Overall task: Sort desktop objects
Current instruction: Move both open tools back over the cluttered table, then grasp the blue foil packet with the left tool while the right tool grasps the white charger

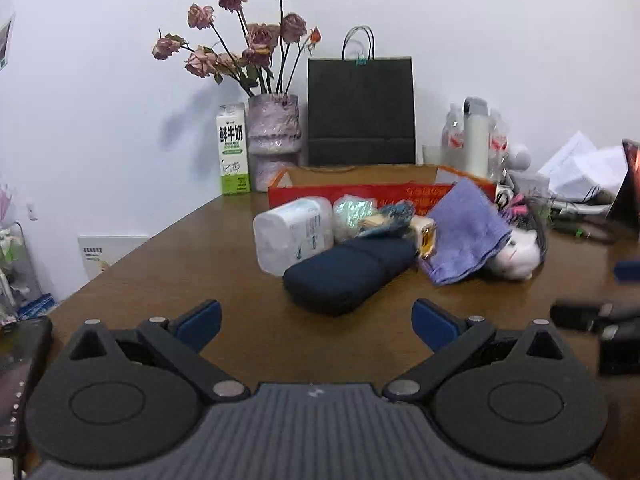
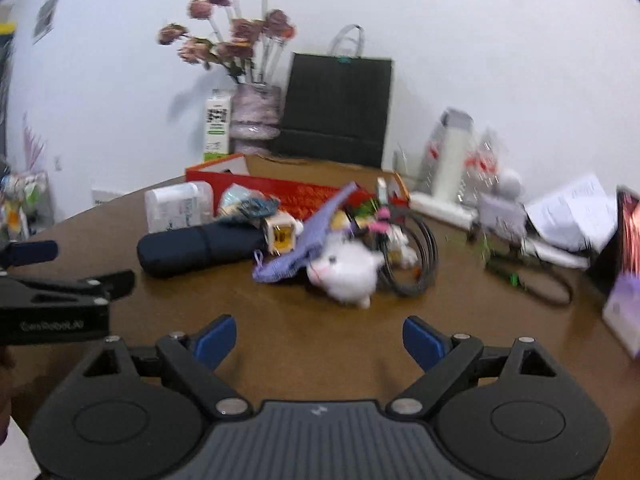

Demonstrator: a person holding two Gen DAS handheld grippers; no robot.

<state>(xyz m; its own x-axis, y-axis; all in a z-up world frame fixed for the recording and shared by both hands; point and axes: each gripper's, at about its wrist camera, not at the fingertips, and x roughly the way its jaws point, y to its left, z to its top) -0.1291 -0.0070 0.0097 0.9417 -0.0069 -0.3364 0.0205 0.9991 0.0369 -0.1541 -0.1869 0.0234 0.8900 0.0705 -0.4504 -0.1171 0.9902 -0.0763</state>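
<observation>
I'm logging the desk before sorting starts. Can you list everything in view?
umbrella: one, navy, folded, front of pile
tissue pack: one, white, behind umbrella
cloth: one, purple, draped right of umbrella
plush toy: one, white, beside cloth
cable: one coil, black, right of toy
box: one, red, open, behind pile
paper bag: one, black, against wall
vase: one, pale pink, holding dried roses
milk carton: one, white-green, left of vase
papers: white, far right
left gripper: jaws open, empty
right gripper: jaws open, empty
</observation>
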